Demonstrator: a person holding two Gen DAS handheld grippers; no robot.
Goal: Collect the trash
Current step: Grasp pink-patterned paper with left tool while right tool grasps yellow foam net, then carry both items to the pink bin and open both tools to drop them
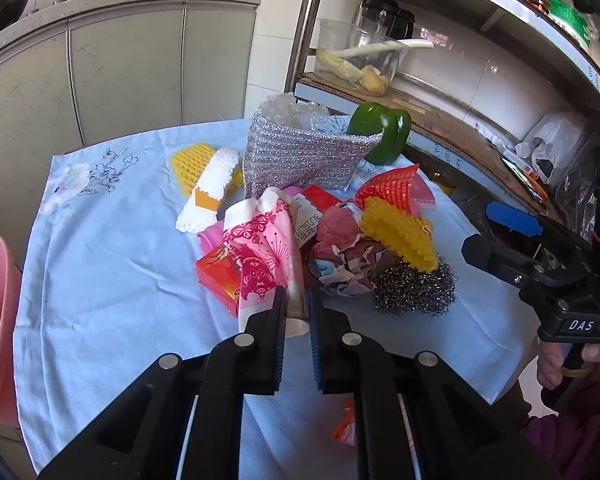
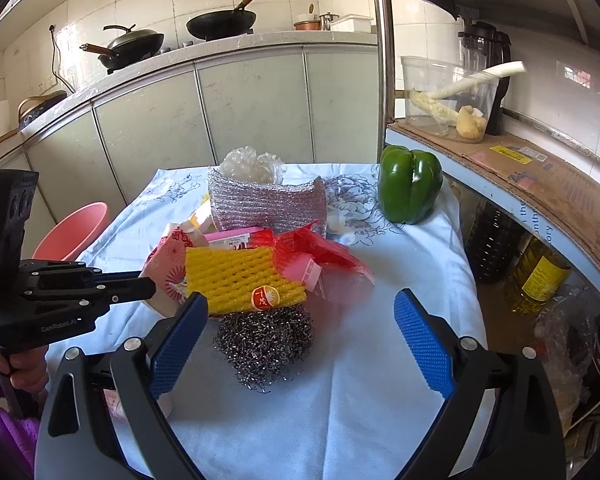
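Observation:
A heap of trash lies on the pale blue tablecloth (image 1: 100, 280): a pink-patterned paper wrapper (image 1: 264, 248), an orange box (image 1: 218, 276), crumpled paper (image 1: 340, 252), yellow foam net (image 1: 400, 236), red mesh (image 1: 396, 188) and a steel wool ball (image 1: 416, 284). My left gripper (image 1: 296, 308) is shut on the lower edge of the pink-patterned wrapper. My right gripper (image 2: 300, 320) is open and empty, just above the steel wool ball (image 2: 266, 342), with the yellow net (image 2: 240, 280) behind it. The left gripper also shows in the right wrist view (image 2: 148, 292).
A green bell pepper (image 2: 410, 184), a silver scouring cloth (image 2: 266, 204) with bubble wrap (image 2: 252, 168) and a white foam net (image 1: 212, 188) are on the table. A pink basin (image 2: 74, 232) stands at its left. A metal shelf (image 2: 520, 168) with bottles (image 2: 536, 276) is at the right.

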